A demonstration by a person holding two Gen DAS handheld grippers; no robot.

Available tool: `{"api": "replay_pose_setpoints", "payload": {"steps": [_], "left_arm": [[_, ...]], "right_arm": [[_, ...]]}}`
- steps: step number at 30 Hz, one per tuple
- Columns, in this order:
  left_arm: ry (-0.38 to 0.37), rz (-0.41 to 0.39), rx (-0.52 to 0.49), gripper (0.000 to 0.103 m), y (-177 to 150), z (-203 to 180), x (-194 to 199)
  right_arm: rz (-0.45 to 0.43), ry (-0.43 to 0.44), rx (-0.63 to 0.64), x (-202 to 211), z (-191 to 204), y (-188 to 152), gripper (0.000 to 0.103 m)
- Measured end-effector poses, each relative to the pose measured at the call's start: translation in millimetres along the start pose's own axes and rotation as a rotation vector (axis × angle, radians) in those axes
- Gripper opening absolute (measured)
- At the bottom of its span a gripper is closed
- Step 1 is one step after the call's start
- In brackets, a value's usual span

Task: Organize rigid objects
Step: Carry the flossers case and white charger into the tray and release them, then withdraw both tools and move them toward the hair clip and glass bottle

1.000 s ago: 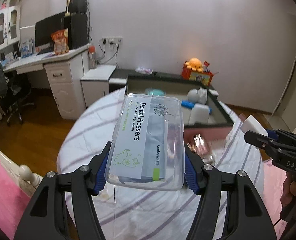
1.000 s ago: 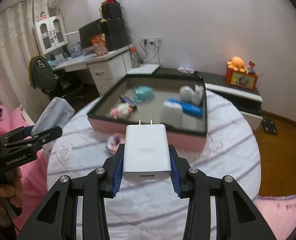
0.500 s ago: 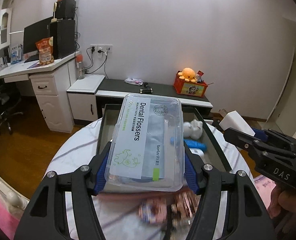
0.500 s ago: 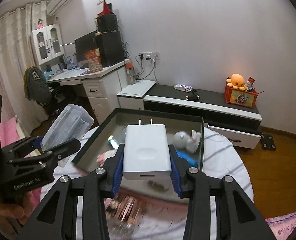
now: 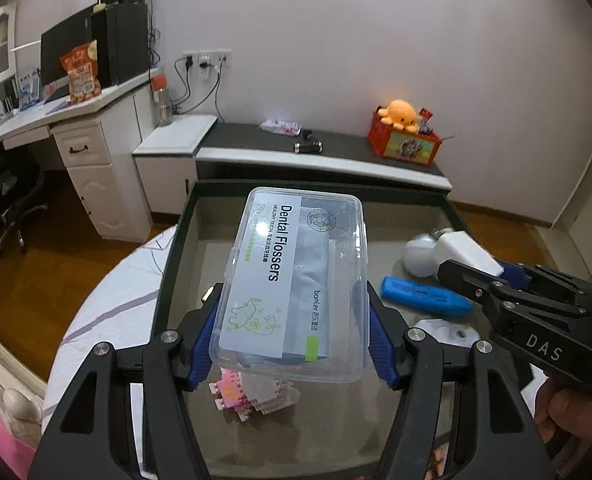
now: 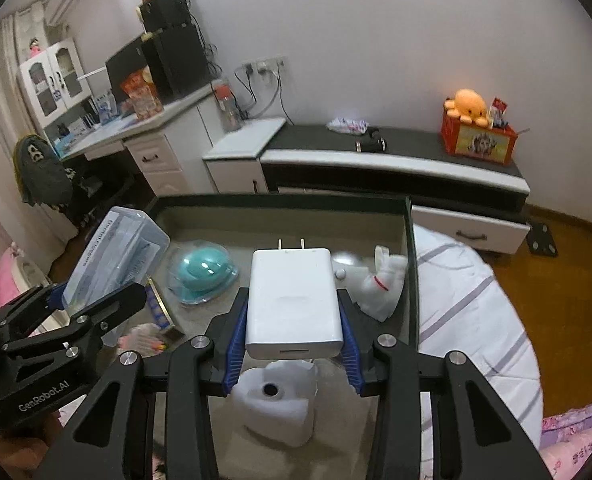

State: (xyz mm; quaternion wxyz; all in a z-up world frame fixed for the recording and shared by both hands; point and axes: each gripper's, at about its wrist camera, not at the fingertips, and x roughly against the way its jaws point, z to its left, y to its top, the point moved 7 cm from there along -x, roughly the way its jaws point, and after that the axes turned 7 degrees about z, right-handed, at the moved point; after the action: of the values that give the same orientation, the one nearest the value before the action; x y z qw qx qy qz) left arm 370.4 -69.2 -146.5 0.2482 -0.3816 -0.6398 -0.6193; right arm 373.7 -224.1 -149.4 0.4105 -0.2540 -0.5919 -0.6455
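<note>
My left gripper (image 5: 291,340) is shut on a clear plastic dental flosser box (image 5: 296,284) and holds it above the left half of the dark-rimmed storage box (image 5: 175,248). My right gripper (image 6: 293,340) is shut on a white plug charger (image 6: 293,300) and holds it above the right half of the same storage box (image 6: 410,248). Each gripper shows at the side of the other's view, the right one (image 5: 536,312) and the left one (image 6: 55,320).
Inside the box lie a pink block toy (image 5: 251,396), a blue tube (image 5: 424,296), a teal round case (image 6: 203,272), a white dog figure (image 6: 380,284) and a white bottle (image 6: 275,404). The box stands on a round striped table (image 6: 476,320). A low cabinet (image 5: 320,156) stands behind.
Both grippers have moved forward from the table's near side to above the storage box. Each still holds its object.
</note>
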Motion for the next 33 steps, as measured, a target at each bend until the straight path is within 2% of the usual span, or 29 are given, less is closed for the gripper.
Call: {"api": "replay_pose_setpoints", "payload": {"steps": [6, 7, 8, 9, 10, 11, 14, 16, 26, 33], "left_arm": [[0.027, 0.022, -0.024, 0.065, -1.3, 0.2, -8.7], [0.028, 0.019, -0.024, 0.068, -1.3, 0.8, -7.6], [0.030, 0.013, -0.023, 0.076, -1.7, 1.1, -4.0], [0.033, 0.002, -0.022, 0.080, -1.9, 1.2, 0.4], [0.043, -0.009, -0.018, 0.085, -1.4, 3.5, 4.4], [0.051, -0.024, -0.015, 0.092, -1.7, 5.1, 10.5], [0.052, -0.073, -0.008, 0.102, -5.6, 6.0, 33.5], [0.067, -0.106, -0.008, 0.103, -9.0, 7.1, 51.4], [0.097, -0.225, 0.003, 0.103, -38.3, 5.9, 154.8], [0.111, -0.273, 0.024, 0.103, -61.0, 3.7, 215.2]], "right_arm": [[0.008, -0.005, 0.005, -3.9, -1.3, -2.7, 0.043], [0.005, -0.004, 0.010, -1.4, 0.1, -2.6, 0.054], [-0.002, -0.009, 0.015, 1.8, 1.0, -2.4, 0.062], [-0.016, -0.014, 0.022, 7.4, 2.6, -2.4, 0.077], [-0.026, -0.019, 0.024, 10.8, 3.7, -2.3, 0.082], [-0.034, -0.023, 0.025, 15.2, 4.1, -2.1, 0.082], [-0.048, -0.031, 0.000, 29.2, 4.3, -4.1, 0.088], [-0.068, -0.052, -0.011, 41.6, 5.1, -6.8, 0.103], [-0.164, -0.031, -0.042, 115.4, 24.7, -30.2, 0.103], [-0.247, -0.038, -0.045, 183.0, 40.3, -62.9, 0.103]]}}
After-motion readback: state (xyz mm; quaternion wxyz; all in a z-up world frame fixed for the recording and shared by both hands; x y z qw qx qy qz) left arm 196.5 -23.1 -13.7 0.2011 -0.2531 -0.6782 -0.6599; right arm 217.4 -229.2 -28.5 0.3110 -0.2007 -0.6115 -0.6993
